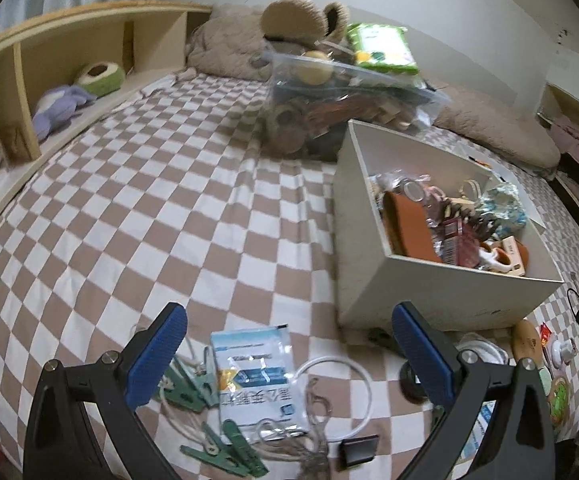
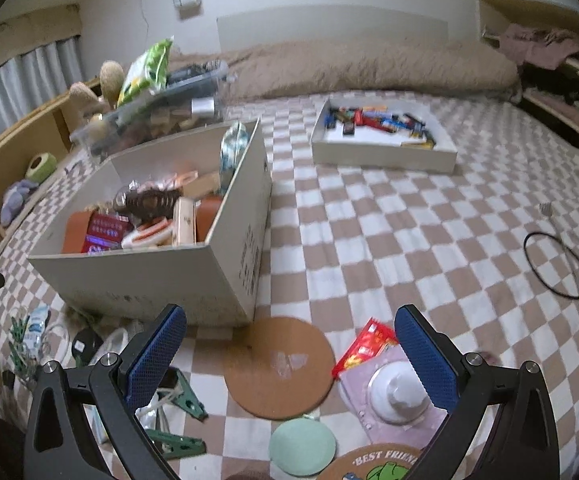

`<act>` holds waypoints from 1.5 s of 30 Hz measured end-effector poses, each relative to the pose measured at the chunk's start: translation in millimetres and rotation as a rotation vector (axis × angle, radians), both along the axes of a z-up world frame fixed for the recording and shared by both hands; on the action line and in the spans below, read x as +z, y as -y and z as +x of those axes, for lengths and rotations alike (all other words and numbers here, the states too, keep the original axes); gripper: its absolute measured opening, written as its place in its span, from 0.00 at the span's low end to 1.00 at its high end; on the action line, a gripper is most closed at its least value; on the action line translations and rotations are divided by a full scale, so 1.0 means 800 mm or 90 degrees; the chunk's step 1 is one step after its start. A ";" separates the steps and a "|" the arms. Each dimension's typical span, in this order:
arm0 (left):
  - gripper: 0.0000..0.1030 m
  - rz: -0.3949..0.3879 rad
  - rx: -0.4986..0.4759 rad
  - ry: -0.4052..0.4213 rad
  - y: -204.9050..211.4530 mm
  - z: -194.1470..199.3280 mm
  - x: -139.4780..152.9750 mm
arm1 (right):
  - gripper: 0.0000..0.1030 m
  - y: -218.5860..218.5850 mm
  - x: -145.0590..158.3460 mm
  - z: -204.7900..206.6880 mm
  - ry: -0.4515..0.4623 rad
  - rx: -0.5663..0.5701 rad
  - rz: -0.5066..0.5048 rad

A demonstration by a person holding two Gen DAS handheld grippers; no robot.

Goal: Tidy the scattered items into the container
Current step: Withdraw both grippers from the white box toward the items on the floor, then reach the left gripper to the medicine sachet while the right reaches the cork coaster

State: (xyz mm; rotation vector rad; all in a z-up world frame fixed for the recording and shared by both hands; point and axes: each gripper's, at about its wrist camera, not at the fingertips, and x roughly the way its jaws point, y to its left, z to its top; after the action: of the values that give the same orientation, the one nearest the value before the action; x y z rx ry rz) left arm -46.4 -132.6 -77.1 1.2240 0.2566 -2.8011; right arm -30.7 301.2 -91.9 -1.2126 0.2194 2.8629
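A white cardboard box [image 1: 441, 300] [image 2: 137, 276], partly filled with mixed items, sits on the checkered bedspread. My left gripper [image 1: 289, 356] is open above a blue-and-white sachet [image 1: 253, 376], with green clothespins [image 1: 187, 380], a white ring [image 1: 363, 372], twine and a black binder clip [image 1: 359, 450] around it. My right gripper [image 2: 291, 360] is open over a round cork coaster [image 2: 279, 366]. Beside the coaster lie a red packet [image 2: 363, 346], a white knob on a pink sheet [image 2: 395, 394], a pale green disc [image 2: 303, 446] and a printed coaster [image 2: 381, 466]. Nothing is between either pair of fingers.
A clear bin [image 1: 337, 92] of clutter stands behind the box, with a green packet [image 1: 381, 46] on top. A shallow white tray [image 2: 381, 144] of small items lies further up the bed. Black cable [image 2: 557, 260] loops at the right. Wooden shelves [image 1: 69, 64] line the left side.
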 end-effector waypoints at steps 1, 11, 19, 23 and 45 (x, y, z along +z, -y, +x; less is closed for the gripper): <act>1.00 0.002 0.004 0.009 0.003 -0.002 -0.004 | 1.00 0.001 -0.003 -0.002 0.006 0.002 0.000; 1.00 0.068 0.008 0.099 0.019 -0.021 -0.045 | 1.00 0.002 -0.034 -0.015 0.080 0.030 -0.045; 1.00 0.055 0.017 0.196 0.016 -0.029 -0.083 | 1.00 -0.001 -0.042 -0.016 0.100 0.026 -0.064; 1.00 0.056 0.021 0.206 0.017 -0.028 -0.091 | 1.00 -0.001 -0.049 -0.019 0.118 0.029 -0.075; 1.00 0.114 -0.002 0.246 0.005 -0.036 -0.110 | 1.00 0.010 -0.063 -0.024 0.142 0.053 -0.064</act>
State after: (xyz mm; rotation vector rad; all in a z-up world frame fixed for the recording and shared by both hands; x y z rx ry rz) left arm -75.3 -136.4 -165.0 1.7674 0.4817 -2.5142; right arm -49.5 293.5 -142.2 -1.5825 0.3171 2.7821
